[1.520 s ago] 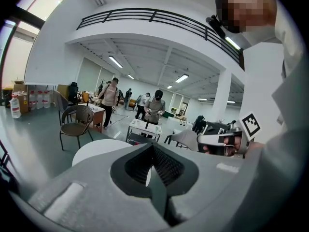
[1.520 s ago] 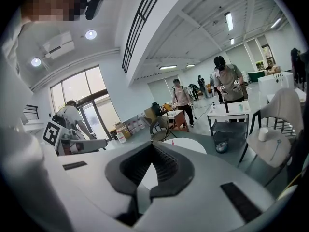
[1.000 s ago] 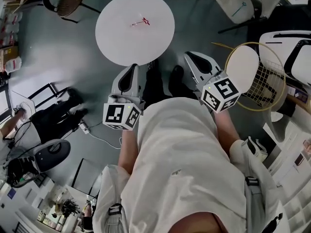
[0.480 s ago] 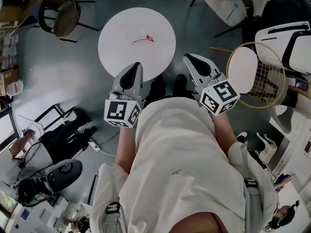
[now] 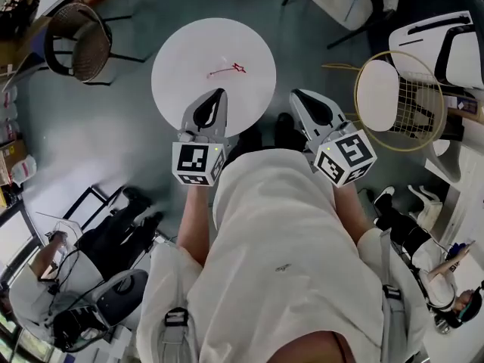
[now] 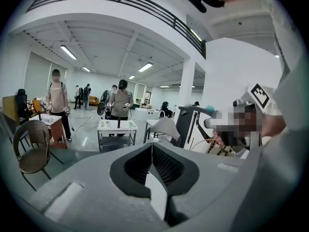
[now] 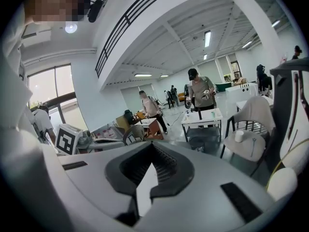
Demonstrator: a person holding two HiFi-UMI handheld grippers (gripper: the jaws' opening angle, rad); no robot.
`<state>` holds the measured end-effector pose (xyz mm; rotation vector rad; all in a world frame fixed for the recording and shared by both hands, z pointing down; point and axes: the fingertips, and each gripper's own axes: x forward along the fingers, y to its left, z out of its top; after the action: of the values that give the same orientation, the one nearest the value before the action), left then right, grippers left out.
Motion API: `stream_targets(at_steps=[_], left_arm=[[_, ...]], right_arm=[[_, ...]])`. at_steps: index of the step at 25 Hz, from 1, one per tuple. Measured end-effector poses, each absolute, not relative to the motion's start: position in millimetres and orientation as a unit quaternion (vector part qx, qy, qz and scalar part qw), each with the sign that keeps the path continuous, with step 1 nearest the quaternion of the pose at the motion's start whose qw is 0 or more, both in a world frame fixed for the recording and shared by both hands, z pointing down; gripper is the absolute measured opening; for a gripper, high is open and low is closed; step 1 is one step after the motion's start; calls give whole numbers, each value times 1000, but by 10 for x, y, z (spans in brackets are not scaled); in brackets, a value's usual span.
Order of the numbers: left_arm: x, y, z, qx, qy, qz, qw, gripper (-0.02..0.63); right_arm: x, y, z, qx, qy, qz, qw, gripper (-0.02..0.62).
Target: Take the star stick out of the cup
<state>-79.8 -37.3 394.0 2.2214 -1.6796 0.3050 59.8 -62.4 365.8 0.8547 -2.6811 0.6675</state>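
Note:
A thin red star stick (image 5: 227,70) lies flat on the round white table (image 5: 181,51), in the head view ahead of me. No cup stands on that table. My left gripper (image 5: 220,91) is shut and empty, its tip over the table's near edge, a short way below the stick. To its right my right gripper (image 5: 293,94) is also shut and empty, held over the floor just off the table's rim. In the left gripper view the jaws (image 6: 152,146) meet in a closed line. The right gripper's jaws (image 7: 152,146) meet the same way.
A wicker chair (image 5: 72,40) stands at the upper left, and a yellow-rimmed wire chair (image 5: 393,97) at the right. A second small table (image 7: 246,149) carries a white cup (image 7: 238,136) and a blue stick. Several people and tables (image 6: 117,126) stand further back in the hall.
The view has drawn closer to the round table. My left gripper has moved forward until its tip is over the table's edge; the right gripper has shifted a little forward beside it. Both stayed shut.

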Motion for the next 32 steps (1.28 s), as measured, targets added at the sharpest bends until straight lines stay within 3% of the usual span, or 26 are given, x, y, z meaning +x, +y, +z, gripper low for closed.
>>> stream_targets(at_steps=[22, 32], left_arm=[[-834, -621, 4988, 811, -510, 240, 158, 12], [-882, -769, 5354, 811, -485, 292, 147, 55]], right_arm=[[569, -474, 3928, 362, -883, 249, 167, 6], [525, -459, 3984, 363, -876, 257, 186, 6]])
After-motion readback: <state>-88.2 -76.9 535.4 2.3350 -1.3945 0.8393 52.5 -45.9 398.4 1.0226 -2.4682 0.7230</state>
